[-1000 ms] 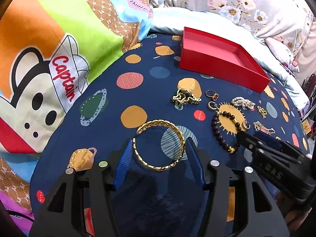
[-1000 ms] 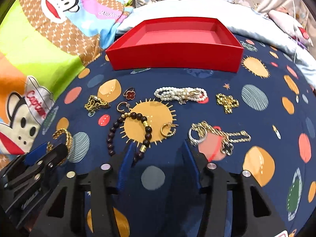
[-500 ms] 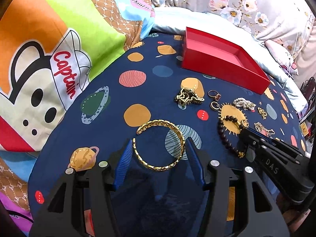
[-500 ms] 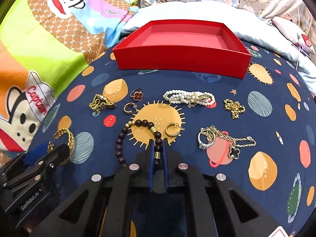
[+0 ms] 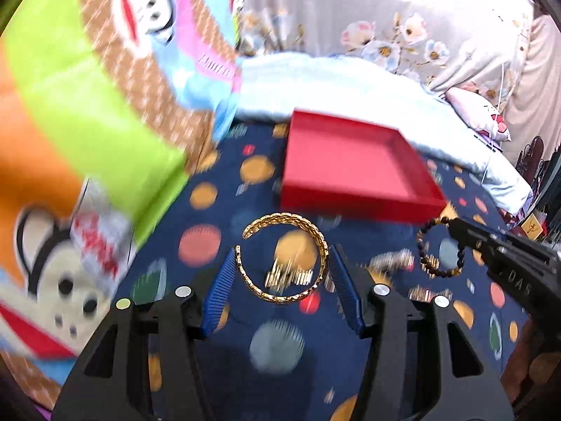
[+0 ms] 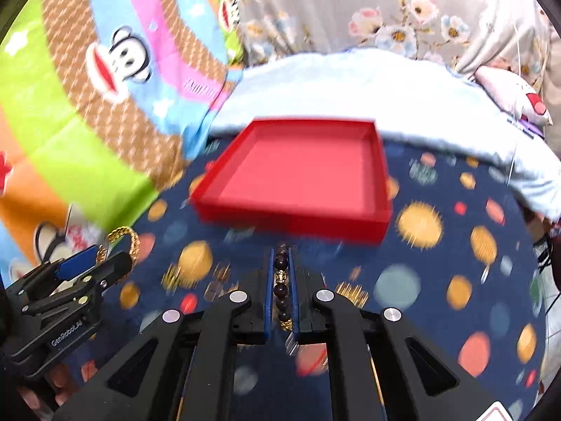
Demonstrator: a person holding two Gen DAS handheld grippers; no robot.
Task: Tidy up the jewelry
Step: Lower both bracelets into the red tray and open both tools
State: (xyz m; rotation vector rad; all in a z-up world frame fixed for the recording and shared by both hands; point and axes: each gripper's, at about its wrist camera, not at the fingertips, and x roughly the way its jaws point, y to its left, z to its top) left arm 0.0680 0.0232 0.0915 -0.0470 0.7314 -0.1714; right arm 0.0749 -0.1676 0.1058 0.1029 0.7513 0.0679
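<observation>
Two handheld grippers hang over a bed covered by a navy blanket printed with coloured planets, both now raised off the blanket they were resting near a moment ago. The left gripper has its blue fingers set half apart and braced against the sides of an open gold chain-link bangle, which rides up with them. The right gripper has just been closing: its fingers are now clenched on a string of dark brown beads with gold spacers. In the left wrist view this beaded bracelet dangles as a loop at three o'clock, clear of the blanket. An empty, shallow red cardboard tray sits at twelve o'clock, just beyond both grippers. The remaining jewelry below is blurred beyond telling. Both pieces are lifted, so the next step is probably carrying them forward over the tray's near wall and letting go inside.
</observation>
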